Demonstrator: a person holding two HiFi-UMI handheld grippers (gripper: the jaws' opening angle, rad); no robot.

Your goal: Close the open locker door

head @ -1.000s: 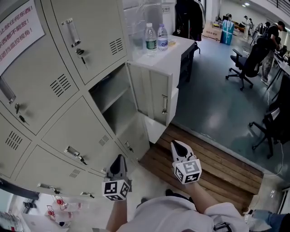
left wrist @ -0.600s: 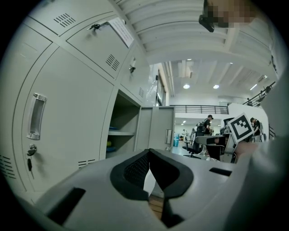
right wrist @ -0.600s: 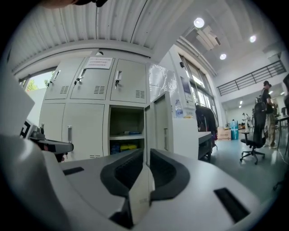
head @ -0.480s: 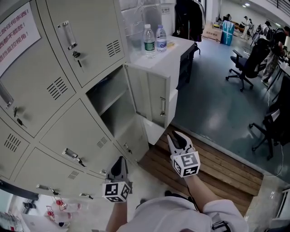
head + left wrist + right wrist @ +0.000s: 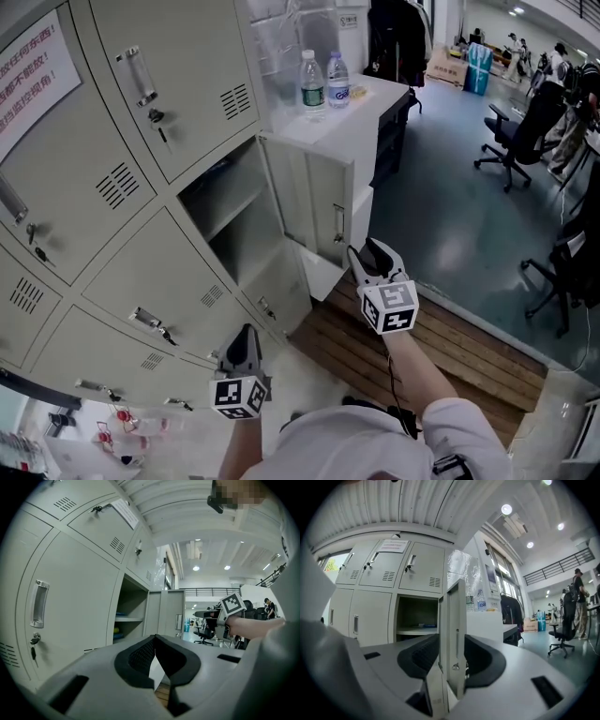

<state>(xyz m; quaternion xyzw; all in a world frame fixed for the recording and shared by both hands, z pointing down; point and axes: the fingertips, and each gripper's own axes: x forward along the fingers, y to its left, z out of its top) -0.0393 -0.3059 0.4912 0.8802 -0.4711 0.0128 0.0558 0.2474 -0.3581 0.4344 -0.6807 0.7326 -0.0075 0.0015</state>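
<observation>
The grey locker bank has one open door [image 5: 323, 208] that swings out to the right of its compartment [image 5: 234, 211], which holds a shelf. My right gripper [image 5: 373, 257] is at the door's lower free edge, just right of its handle. In the right gripper view the door [image 5: 457, 616] stands edge-on between the jaws of the right gripper [image 5: 452, 641]. The jaws are opening, with a gap on each side of the edge. My left gripper [image 5: 246, 350] hangs low in front of the lower lockers, apart from the door. The tips of the left gripper [image 5: 155, 638] meet with nothing in them.
Two water bottles [image 5: 312, 82] stand on a white cabinet [image 5: 370, 117] right behind the open door. A wooden floor platform [image 5: 450, 342] lies below the right gripper. Office chairs [image 5: 511, 131] stand further off on the grey floor. A red-print notice [image 5: 33, 75] hangs on an upper locker.
The right gripper has moved up and forward to the open door's edge, and its jaws have gone from shut to wide apart. The left gripper has stayed where it was.
</observation>
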